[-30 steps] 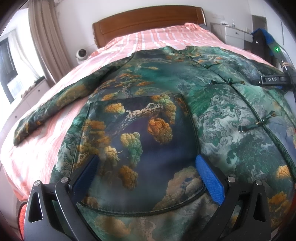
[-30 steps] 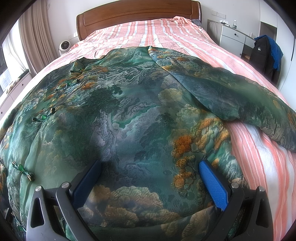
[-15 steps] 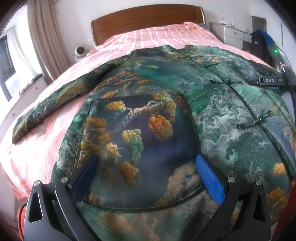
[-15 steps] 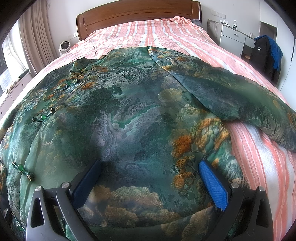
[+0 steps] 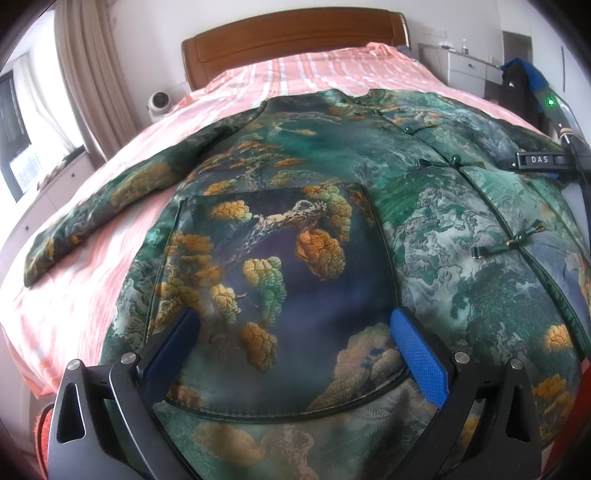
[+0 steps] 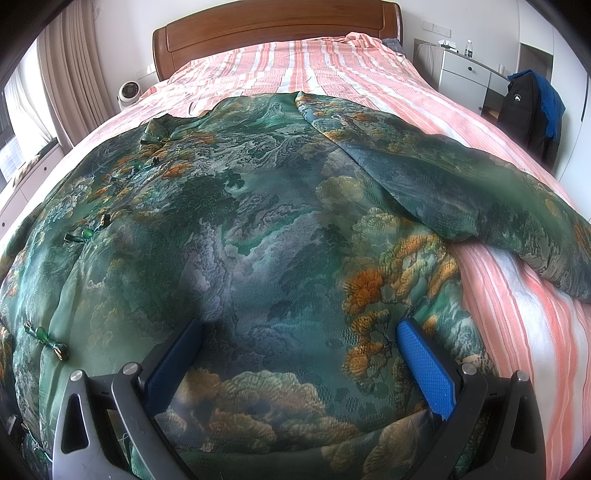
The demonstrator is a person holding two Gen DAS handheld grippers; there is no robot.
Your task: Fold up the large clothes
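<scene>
A large green jacket (image 5: 424,206) with an orange and blue landscape print lies spread flat, front up, on the bed, knot buttons down its middle. It also fills the right wrist view (image 6: 258,221). Its left sleeve (image 5: 99,206) stretches out to the left, its right sleeve (image 6: 480,192) to the right. My left gripper (image 5: 295,347) is open, its jaws wide apart just above the dark patch pocket (image 5: 280,280) near the hem. My right gripper (image 6: 299,354) is open over the jacket's lower right part. Neither holds cloth.
The bed has a pink striped sheet (image 6: 314,66) and a wooden headboard (image 6: 277,26). A small white fan (image 6: 128,94) stands left of the bed, curtains (image 5: 88,74) behind it. White drawers (image 6: 465,74) and a chair with dark clothes (image 6: 532,110) stand at the right. The other gripper's body (image 5: 543,160) shows at right.
The left wrist view has shifted slightly, so the jacket and bed sit a little lower and further right in the frame. The right gripper has not moved. Both stay open.
</scene>
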